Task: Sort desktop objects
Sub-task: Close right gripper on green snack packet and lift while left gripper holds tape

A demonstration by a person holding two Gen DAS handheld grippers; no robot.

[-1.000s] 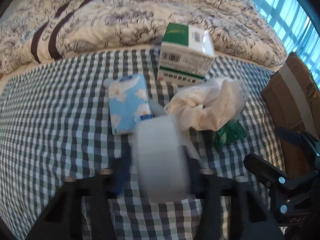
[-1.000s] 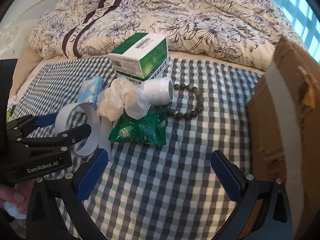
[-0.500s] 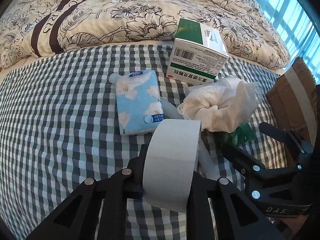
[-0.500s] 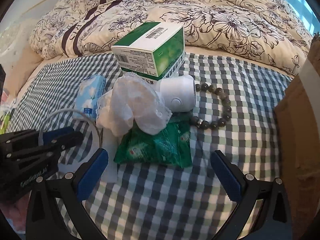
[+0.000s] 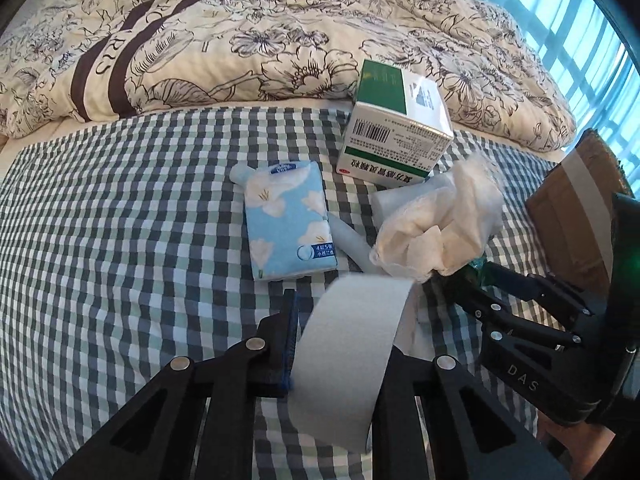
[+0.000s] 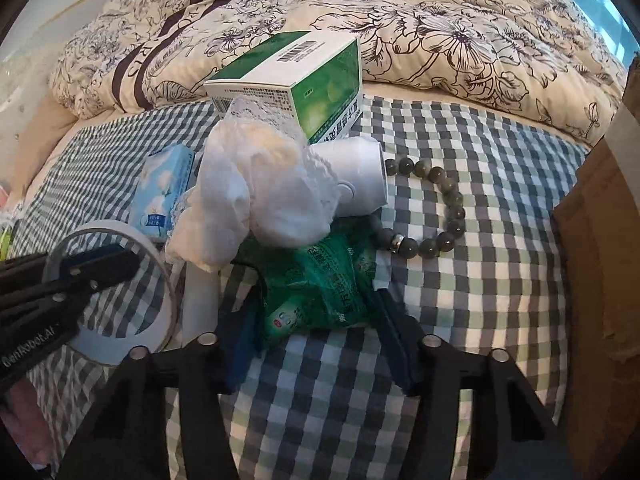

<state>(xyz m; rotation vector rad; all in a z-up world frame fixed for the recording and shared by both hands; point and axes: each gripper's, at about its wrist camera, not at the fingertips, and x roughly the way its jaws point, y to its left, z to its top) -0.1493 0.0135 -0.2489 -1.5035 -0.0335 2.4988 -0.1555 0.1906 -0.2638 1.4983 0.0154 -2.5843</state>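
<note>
My left gripper [image 5: 340,344] is shut on a grey tape roll [image 5: 348,356], held above the checked cloth; the roll also shows in the right wrist view [image 6: 120,292]. My right gripper [image 6: 316,312] has its jaws closed in on both sides of a green foil packet [image 6: 320,284]. A white crumpled cloth [image 6: 256,192] lies on the packet's far end. Behind it are a green-and-white box [image 6: 296,84], a white cylinder [image 6: 360,180], a bead bracelet [image 6: 440,200] and a blue tissue pack [image 5: 288,220].
A cardboard box [image 6: 600,240] stands at the right edge. A floral duvet [image 5: 240,32] is bunched along the back of the checked cloth [image 5: 120,240]. A window [image 5: 580,20] is at the far right.
My right gripper has moved forward to the green packet and its jaws have closed in on it. My left gripper has kept the tape roll and shifted slightly.
</note>
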